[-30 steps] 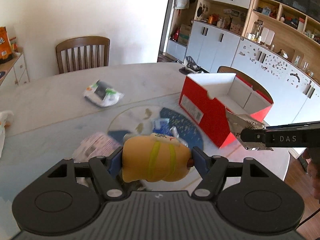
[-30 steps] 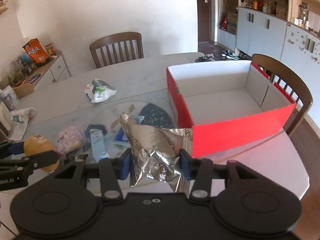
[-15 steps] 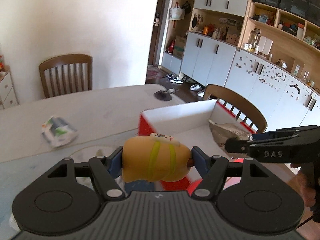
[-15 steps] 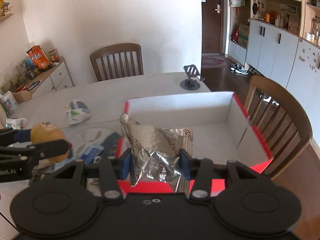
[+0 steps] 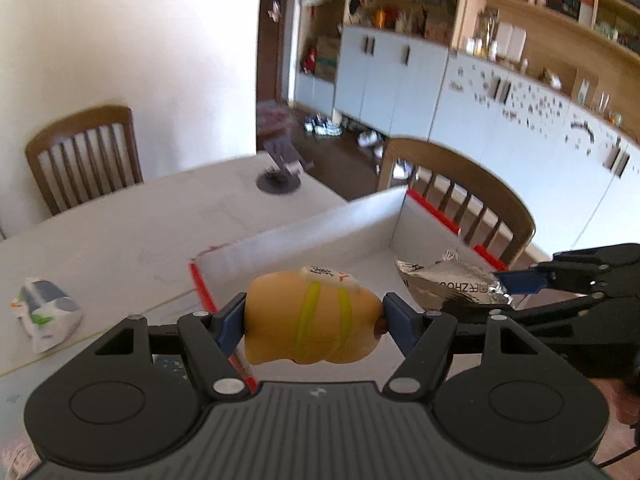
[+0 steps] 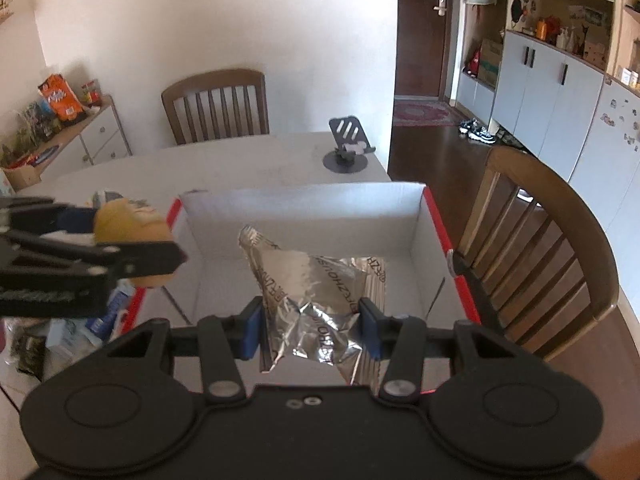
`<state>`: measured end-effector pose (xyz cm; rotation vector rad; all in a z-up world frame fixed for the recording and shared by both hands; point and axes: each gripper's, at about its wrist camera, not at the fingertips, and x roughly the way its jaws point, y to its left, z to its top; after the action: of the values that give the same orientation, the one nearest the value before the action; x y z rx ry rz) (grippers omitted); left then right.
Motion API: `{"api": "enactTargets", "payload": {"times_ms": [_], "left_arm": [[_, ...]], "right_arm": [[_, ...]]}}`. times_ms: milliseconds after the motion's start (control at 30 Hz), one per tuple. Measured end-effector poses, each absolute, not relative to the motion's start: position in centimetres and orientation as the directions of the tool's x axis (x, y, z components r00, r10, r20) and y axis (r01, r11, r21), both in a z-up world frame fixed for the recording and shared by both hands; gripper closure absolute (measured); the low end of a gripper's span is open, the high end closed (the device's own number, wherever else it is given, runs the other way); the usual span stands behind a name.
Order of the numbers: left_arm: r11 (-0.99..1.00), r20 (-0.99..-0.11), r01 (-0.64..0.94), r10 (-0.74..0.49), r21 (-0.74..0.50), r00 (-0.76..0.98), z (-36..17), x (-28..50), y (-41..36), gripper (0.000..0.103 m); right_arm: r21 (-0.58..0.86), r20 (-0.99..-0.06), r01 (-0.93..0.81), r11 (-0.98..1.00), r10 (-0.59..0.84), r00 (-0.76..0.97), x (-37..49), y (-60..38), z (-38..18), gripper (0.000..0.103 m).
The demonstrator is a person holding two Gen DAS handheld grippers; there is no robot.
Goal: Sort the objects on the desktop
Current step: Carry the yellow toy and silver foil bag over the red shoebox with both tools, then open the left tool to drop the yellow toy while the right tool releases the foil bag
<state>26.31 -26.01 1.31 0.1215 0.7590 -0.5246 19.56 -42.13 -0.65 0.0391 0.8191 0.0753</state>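
Holding a soft orange-yellow plush toy (image 5: 310,316), your left tongs (image 5: 313,318) hover over the red-walled open cardboard box (image 6: 304,204); your right tongs (image 6: 311,326) pinch a crumpled silver foil packet (image 6: 316,292) above it.

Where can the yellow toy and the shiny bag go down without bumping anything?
The white floor of the red cardboard box looks bare between its walls. The pale table is also bare between the black phone stand and the white-green packet. It is crowded left of the box, around the blue packets.
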Motion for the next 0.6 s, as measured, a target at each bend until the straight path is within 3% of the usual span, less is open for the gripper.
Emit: {"api": "enactTargets", "payload": {"times_ms": [267, 600], "left_arm": [[0.830, -0.797, 0.557, -0.356, -0.029, 0.488, -3.2, 30.8, -29.8, 0.032], [0.816, -0.876, 0.578, -0.255, 0.033, 0.410, -6.9, 34.2, -32.3, 0.032]], "right_arm": [[0.036, -0.782, -0.082, 0.996, 0.079, 0.618, 21.4, -43.4, -4.0, 0.055], [0.020, -0.846, -0.127, 0.992, 0.085, 0.527, 24.1, -43.7, -8.4, 0.054]]}}
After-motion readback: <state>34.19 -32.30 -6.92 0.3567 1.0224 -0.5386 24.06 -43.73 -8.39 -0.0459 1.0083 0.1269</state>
